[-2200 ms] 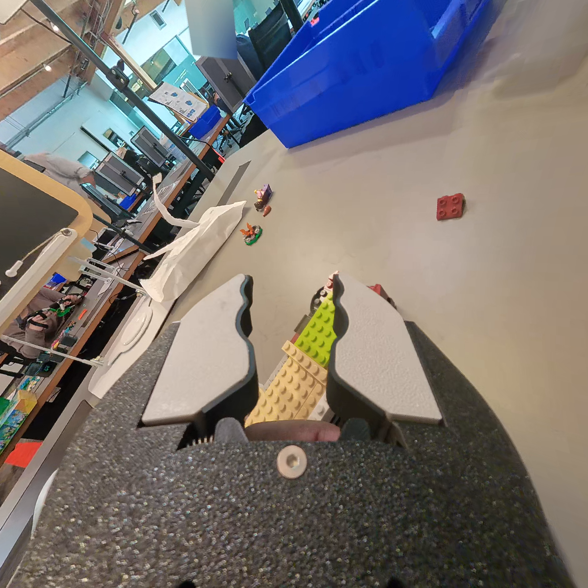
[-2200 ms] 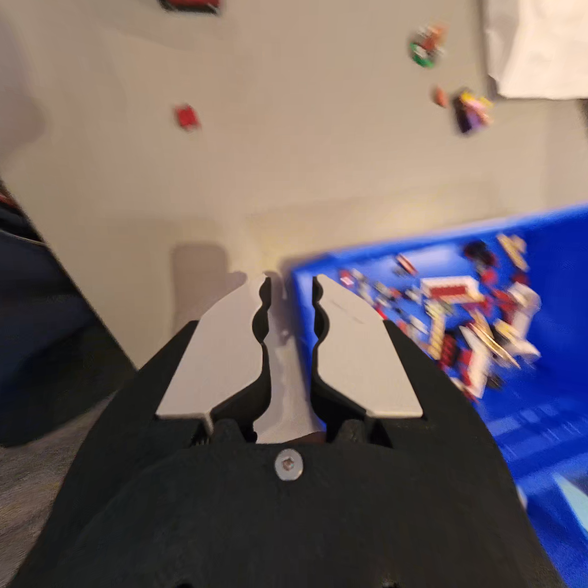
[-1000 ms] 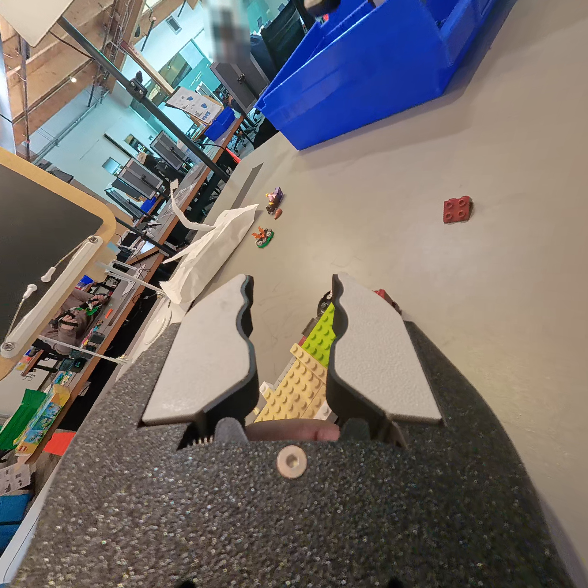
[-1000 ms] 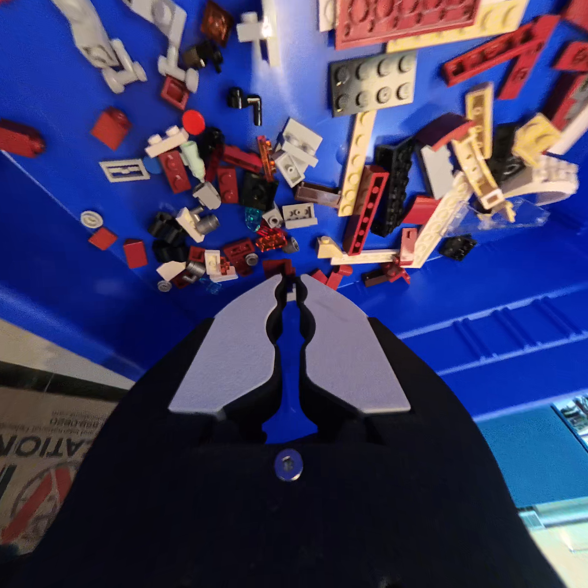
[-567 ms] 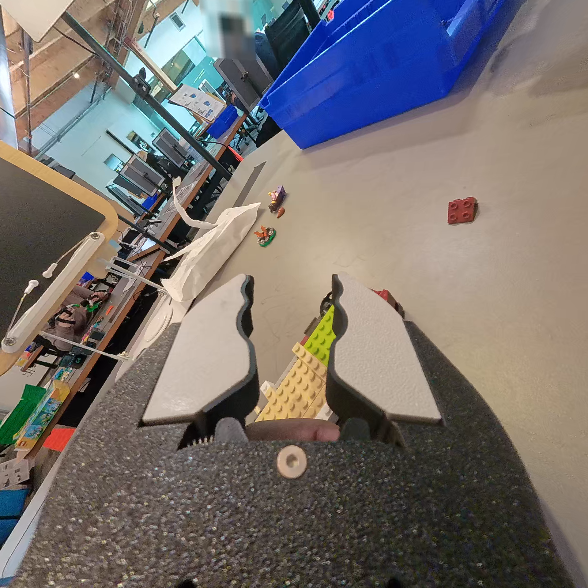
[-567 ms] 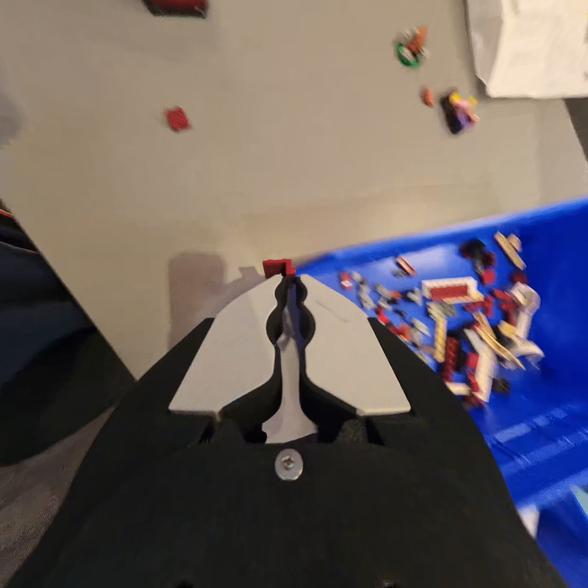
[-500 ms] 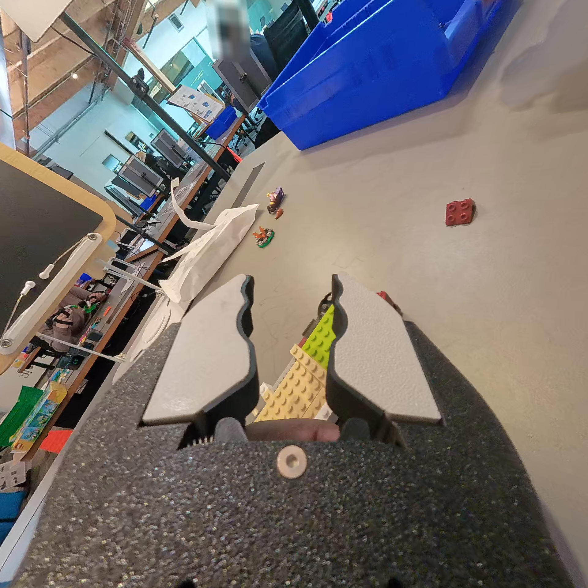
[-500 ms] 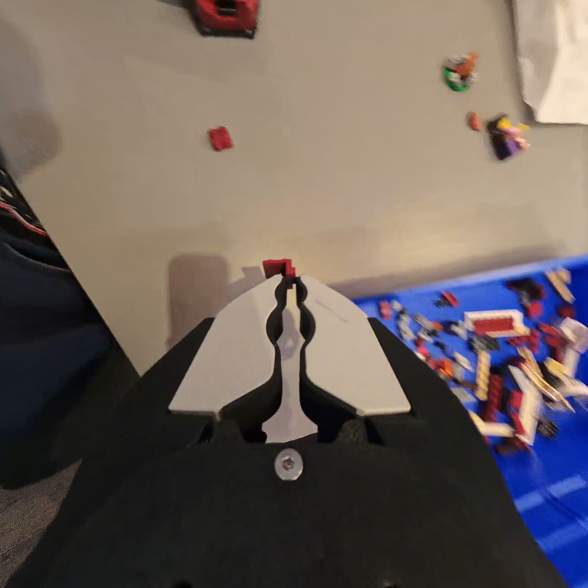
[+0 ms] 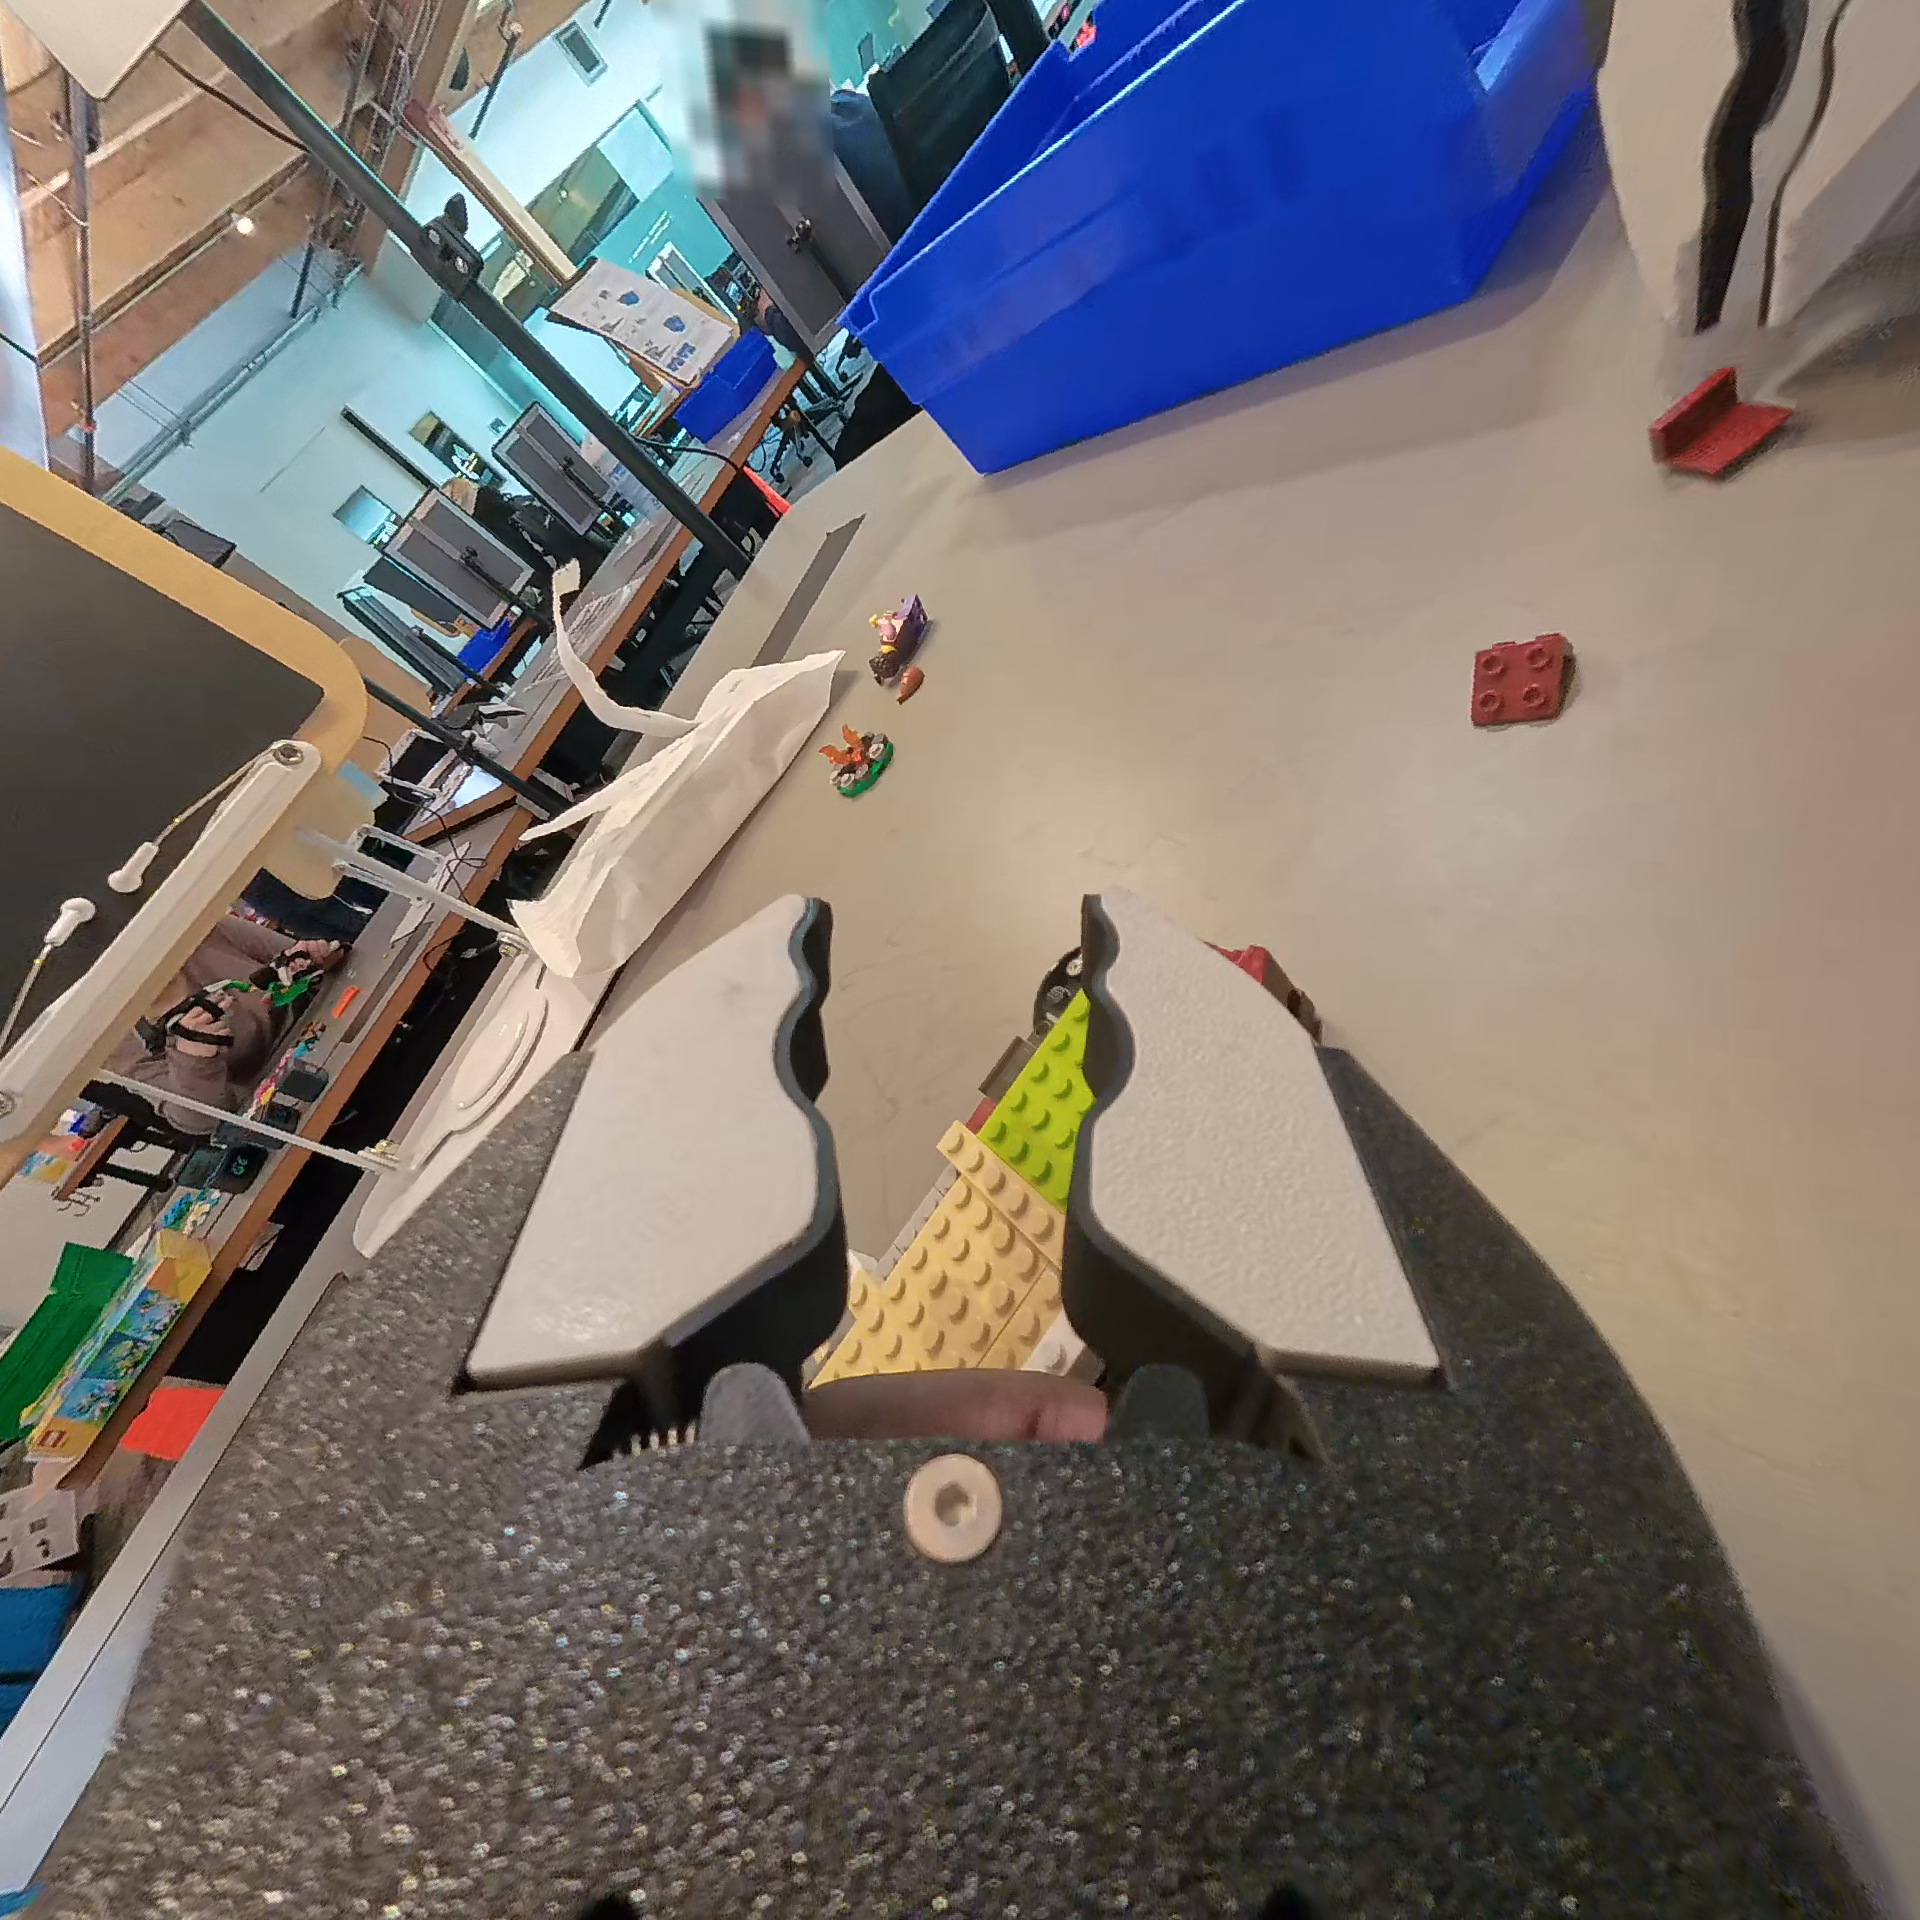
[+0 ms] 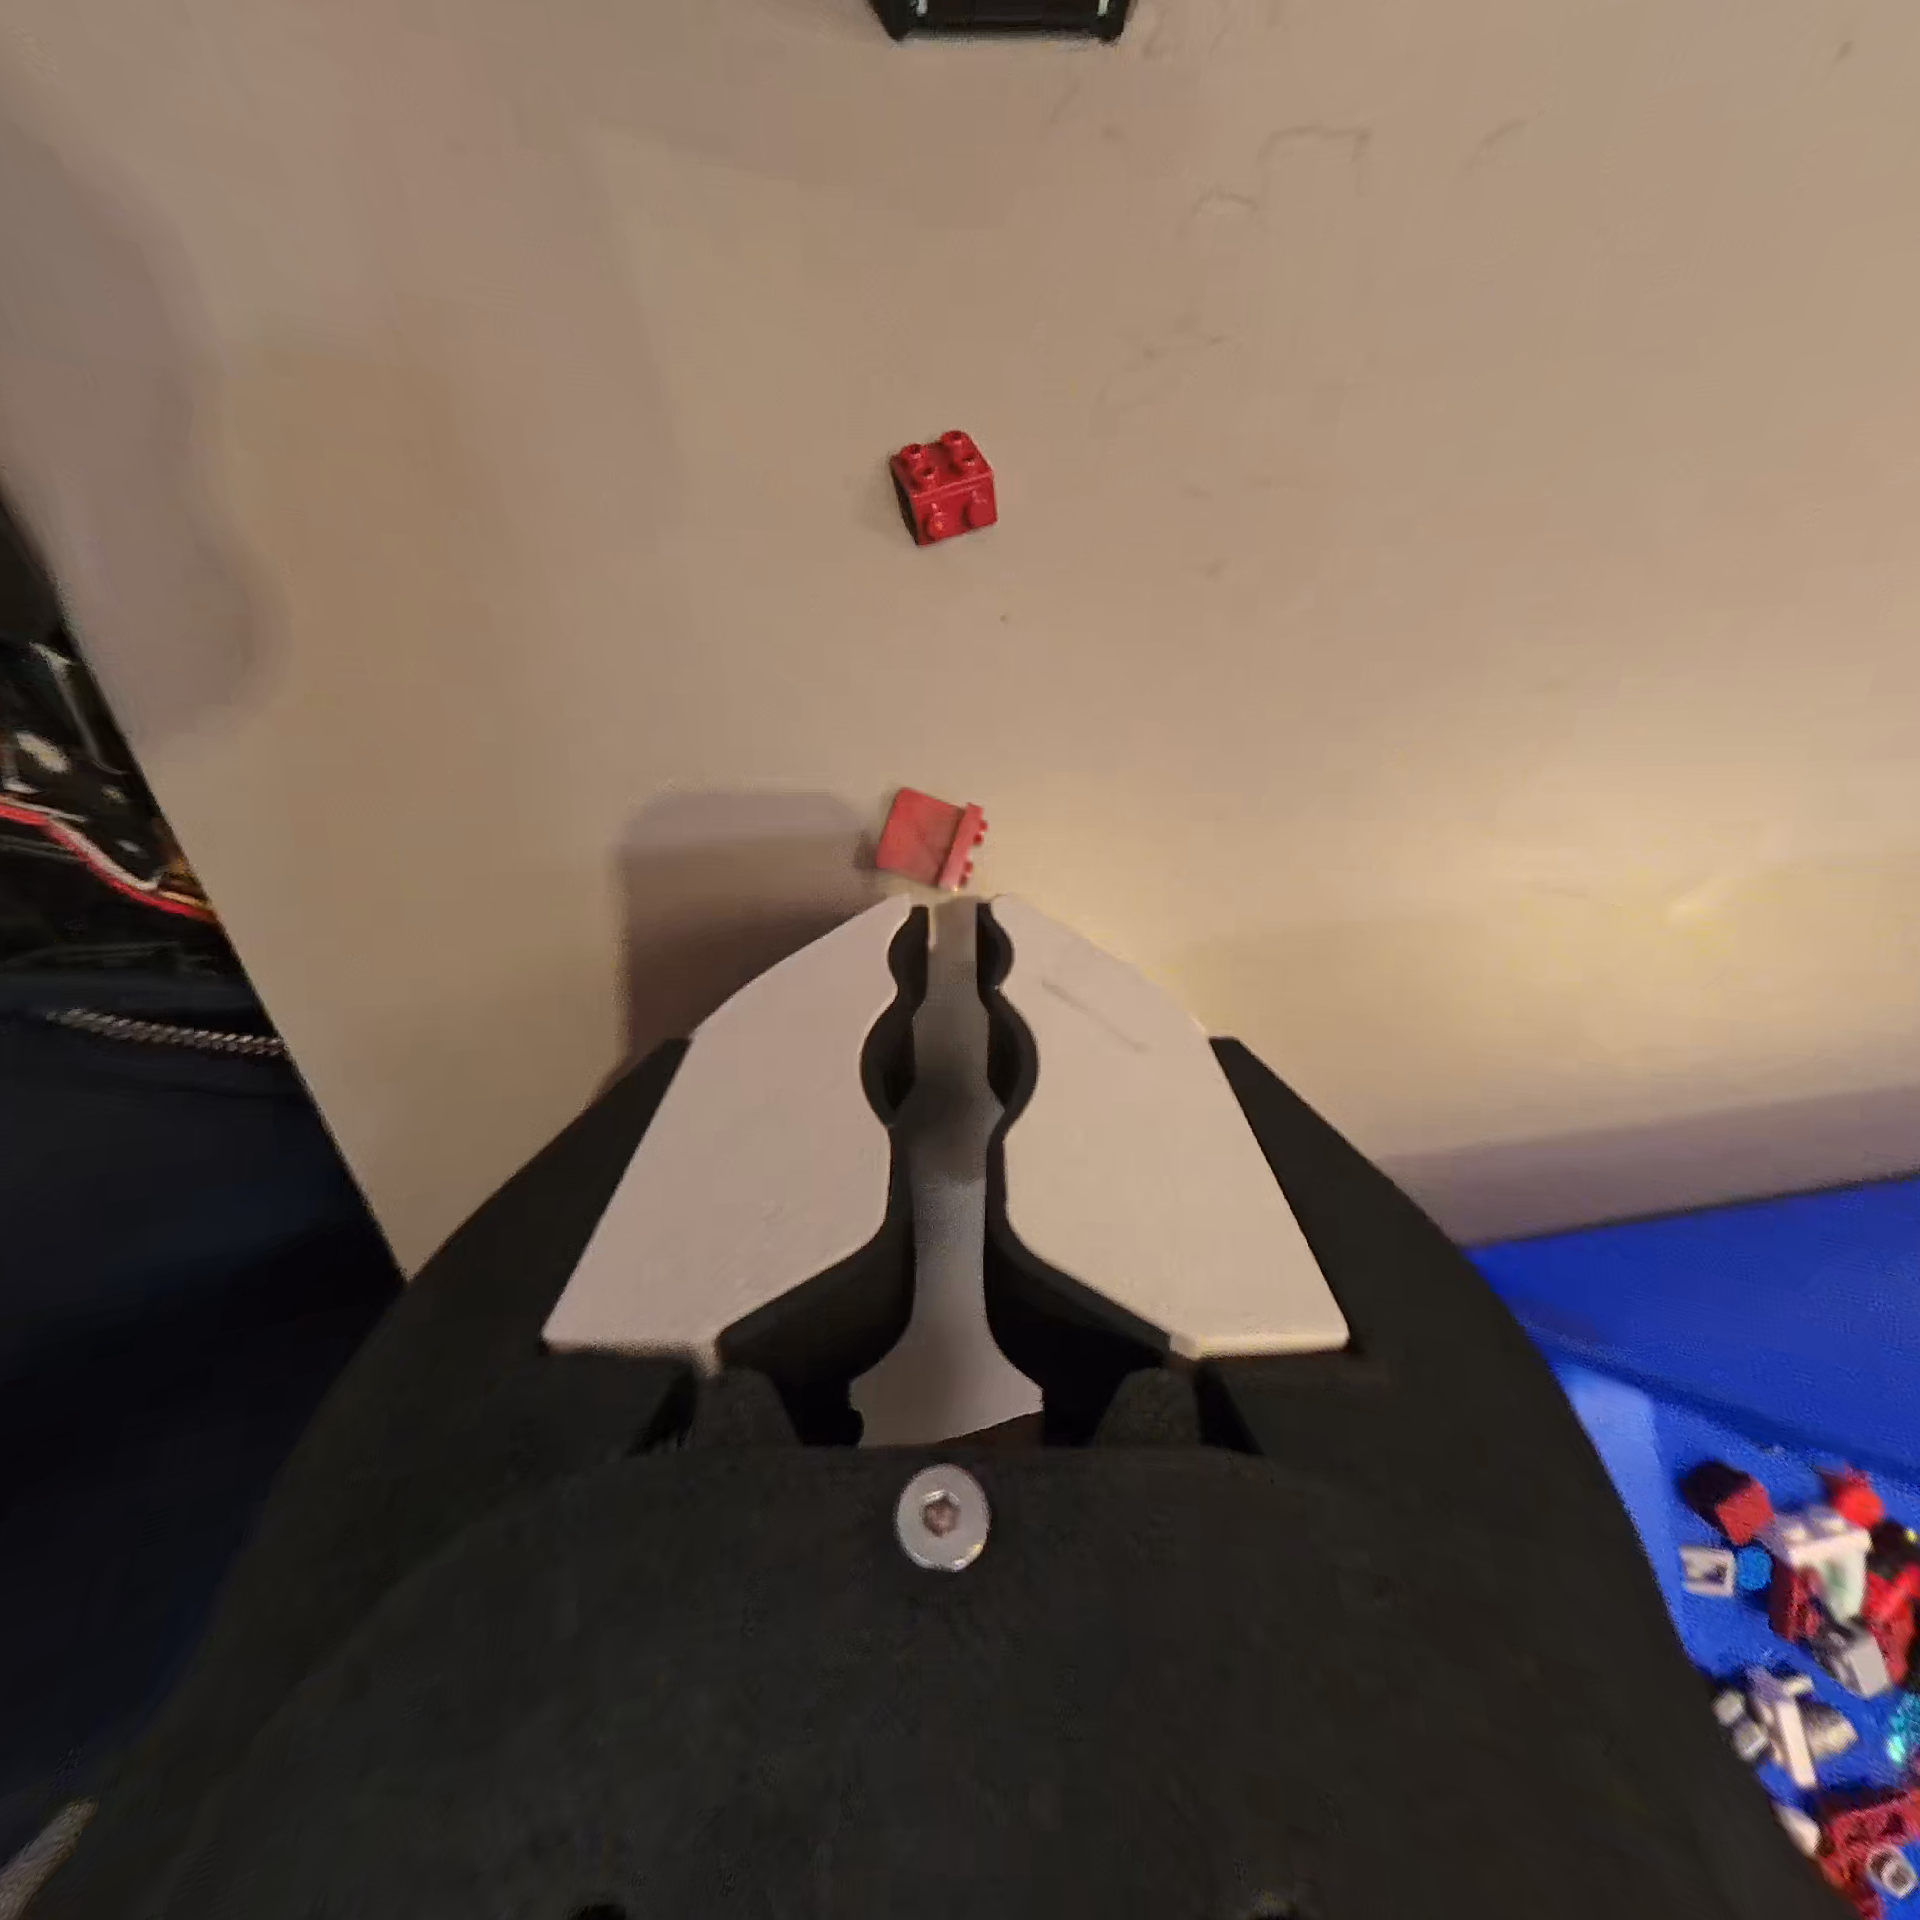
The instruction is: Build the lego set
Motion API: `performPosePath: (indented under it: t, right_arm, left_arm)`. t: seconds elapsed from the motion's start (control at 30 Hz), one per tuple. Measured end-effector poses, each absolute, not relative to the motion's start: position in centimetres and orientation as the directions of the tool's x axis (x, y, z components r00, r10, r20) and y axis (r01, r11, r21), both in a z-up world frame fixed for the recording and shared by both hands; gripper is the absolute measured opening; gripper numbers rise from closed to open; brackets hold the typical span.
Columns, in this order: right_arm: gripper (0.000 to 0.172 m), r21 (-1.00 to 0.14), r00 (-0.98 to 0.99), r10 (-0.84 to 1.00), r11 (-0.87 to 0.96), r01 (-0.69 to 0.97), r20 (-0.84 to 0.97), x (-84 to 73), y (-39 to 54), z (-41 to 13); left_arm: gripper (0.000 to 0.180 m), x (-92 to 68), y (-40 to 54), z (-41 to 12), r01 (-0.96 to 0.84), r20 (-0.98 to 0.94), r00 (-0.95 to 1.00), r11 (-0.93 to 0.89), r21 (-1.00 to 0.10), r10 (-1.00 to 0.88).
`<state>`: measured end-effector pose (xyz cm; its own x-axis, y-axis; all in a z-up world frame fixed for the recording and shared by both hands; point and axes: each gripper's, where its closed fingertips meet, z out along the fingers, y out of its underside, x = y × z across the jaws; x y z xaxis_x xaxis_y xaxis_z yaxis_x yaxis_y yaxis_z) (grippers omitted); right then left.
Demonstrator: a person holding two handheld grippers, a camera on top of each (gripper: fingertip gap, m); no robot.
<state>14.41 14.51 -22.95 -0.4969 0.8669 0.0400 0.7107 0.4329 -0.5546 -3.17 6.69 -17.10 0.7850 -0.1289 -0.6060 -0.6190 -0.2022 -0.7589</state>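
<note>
Two hand-held grippers over a grey tabletop scattered with toy bricks.

The left hand-held gripper [image 9: 956,925] is spread wide with nothing gripped; below it lies a brick assembly [image 9: 1023,1184] of tan and lime-green plates, close against the right finger, though contact cannot be told. The right hand-held gripper [image 10: 951,906] has its fingers a narrow slit apart, gripping nothing, and a small red angled brick [image 10: 928,840] lies on the tabletop [image 10: 1351,520] just beyond its tips. Farther on sits a red studded brick [image 10: 943,486]. A blue bin [image 10: 1714,1351] of mixed pieces stands at the tabletop's far side, and a white paper bag [image 9: 686,810] lies by the left edge, near two small figures [image 9: 899,644].
</note>
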Motion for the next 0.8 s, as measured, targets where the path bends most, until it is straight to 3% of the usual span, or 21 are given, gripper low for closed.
performPosePath:
  t: [0.13,0.4,0.6,0.8]
  right_arm:
    - [0.012,-0.566,-0.471,0.881,0.410,0.715,0.042,16.3,18.0,-19.7]
    - [0.013,-0.479,-0.322,0.907,0.417,0.772,0.269,17.7,32.9,-14.3]
    - [0.012,-0.448,-0.397,0.869,0.493,0.746,0.296,10.9,39.5,-15.5]
    - [0.019,-0.298,-0.512,0.821,0.569,0.766,0.252,5.5,43.5,-21.1]
  left_arm:
    - [0.046,-3.1,6.9,-17.0,-0.610,-0.597,0.792,-0.190,-0.769,-0.127]
    - [0.046,-3.3,7.3,-16.6,-0.579,-0.569,0.815,-0.177,-0.796,-0.110]
    - [0.046,-3.1,8.3,-16.1,-0.571,-0.568,0.820,-0.181,-0.801,-0.074]
    - [0.045,-3.0,8.6,-15.6,-0.566,-0.570,0.821,-0.183,-0.804,-0.035]
